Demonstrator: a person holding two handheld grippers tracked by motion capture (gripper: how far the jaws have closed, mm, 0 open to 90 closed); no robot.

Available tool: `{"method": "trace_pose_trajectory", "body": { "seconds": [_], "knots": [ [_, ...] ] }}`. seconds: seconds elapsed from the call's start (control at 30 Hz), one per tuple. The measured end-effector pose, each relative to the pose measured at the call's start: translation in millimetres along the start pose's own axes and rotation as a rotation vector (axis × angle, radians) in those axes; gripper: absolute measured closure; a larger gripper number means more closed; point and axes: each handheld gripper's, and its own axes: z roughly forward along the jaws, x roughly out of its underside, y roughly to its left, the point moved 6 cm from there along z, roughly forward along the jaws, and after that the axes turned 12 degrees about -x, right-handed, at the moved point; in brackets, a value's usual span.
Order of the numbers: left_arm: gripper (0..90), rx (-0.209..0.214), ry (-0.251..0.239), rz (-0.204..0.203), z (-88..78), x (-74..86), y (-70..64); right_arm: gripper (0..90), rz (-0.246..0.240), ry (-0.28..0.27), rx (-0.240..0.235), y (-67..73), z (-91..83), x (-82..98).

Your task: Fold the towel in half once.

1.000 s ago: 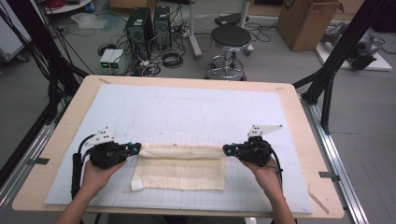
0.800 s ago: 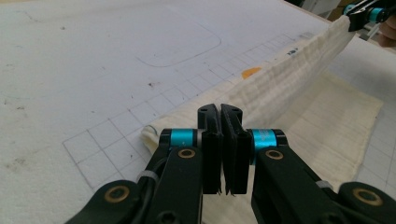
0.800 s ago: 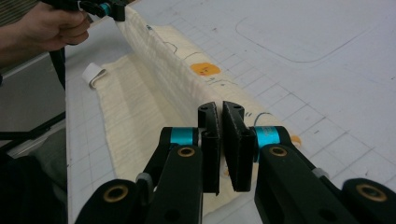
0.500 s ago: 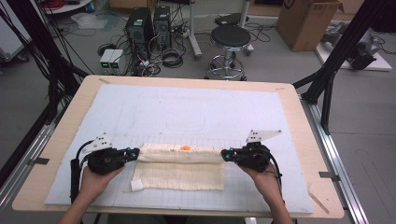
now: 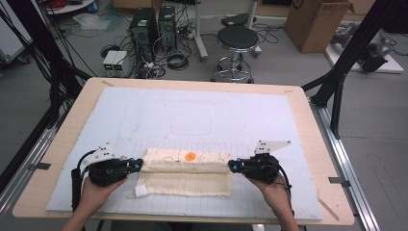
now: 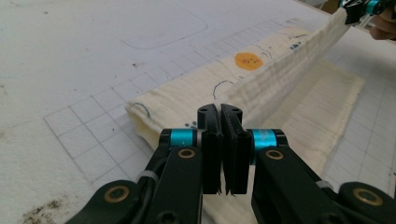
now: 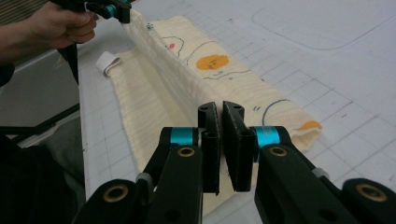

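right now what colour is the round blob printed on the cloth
Orange, on the cream cloth; clearest in the right gripper view.

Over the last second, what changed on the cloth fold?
The cloth has had its raised fold carried toward the far side of the table, so the orange print, hidden a second ago, now faces up. The left tongs and right tongs stay clamped on the fold's two ends; the hands barely shifted. The lower layer and the white mat are unchanged.

Both grippers' fingers (image 6: 210,122) clamped shut.
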Motion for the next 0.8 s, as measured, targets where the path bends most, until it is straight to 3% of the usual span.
{"method": "trace_pose_trajectory", "body": {
  "seconds": [0.17, 0.8],
  "knots": [
    [86.4, 0.004, 0.005, 0.005, -4.0, 4.6, -1.2, 85.7, -0.016, 0.009, -0.006, 5.2, 2.6, 2.4],
    [84.2, 0.055, 0.060, 0.044, -11.9, 22.8, -13.6, 84.7, 0.001, 0.091, -0.020, 14.0, 12.0, 26.7]
  ]
}}
